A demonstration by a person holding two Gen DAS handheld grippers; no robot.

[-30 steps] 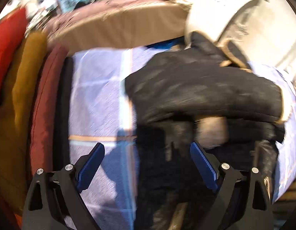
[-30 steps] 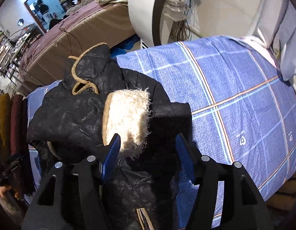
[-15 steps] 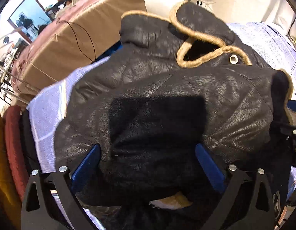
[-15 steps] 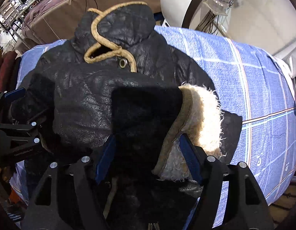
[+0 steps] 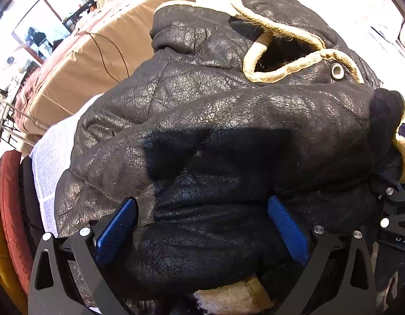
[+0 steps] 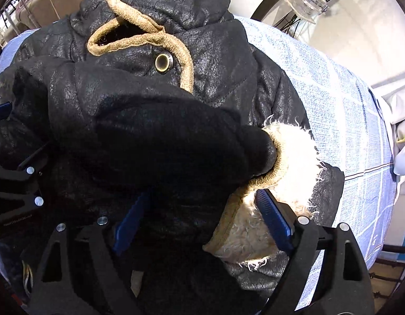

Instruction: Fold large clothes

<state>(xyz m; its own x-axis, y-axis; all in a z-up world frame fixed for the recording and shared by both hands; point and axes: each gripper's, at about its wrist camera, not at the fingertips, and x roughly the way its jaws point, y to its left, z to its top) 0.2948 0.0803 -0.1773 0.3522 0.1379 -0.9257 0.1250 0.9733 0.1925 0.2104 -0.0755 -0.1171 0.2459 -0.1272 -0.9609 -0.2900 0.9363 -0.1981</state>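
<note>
While the jacket [image 5: 228,131] lies bunched on the bed [image 6: 333,110], both hand-held grippers reach into it from the near side. The left hand-held gripper [image 5: 202,218] has its blue pads [image 5: 115,225] spread wide, with a thick roll of black leather bulging between them; the pads touch the fabric on either side, but the gap is broad and they do not pinch it. Ahead of this hand-held gripper sit the hood [image 5: 281,18] with its tan trim and a metal eyelet [image 5: 337,71]. Below it, a bit of cream fleece lining [image 5: 233,299] shows under the roll. To its left hang red, black and mustard fabrics [image 5: 10,210], and beyond them stands a tan sofa [image 5: 79,71].

The right hand-held gripper [image 6: 202,215] is likewise spread, its pads [image 6: 273,215] set on either side of a dark folded sleeve [image 6: 171,144]. The right pad rests against the fleecy cuff [image 6: 289,162], which lies just ahead and to the right. Straight ahead are the hood [image 6: 176,2] and a brass snap [image 6: 162,62]. The blue checked bedcover extends to the right of the jacket. At the left edge of this view the other hand-held gripper [image 6: 10,183] appears, pressed close against the jacket's side.
</note>
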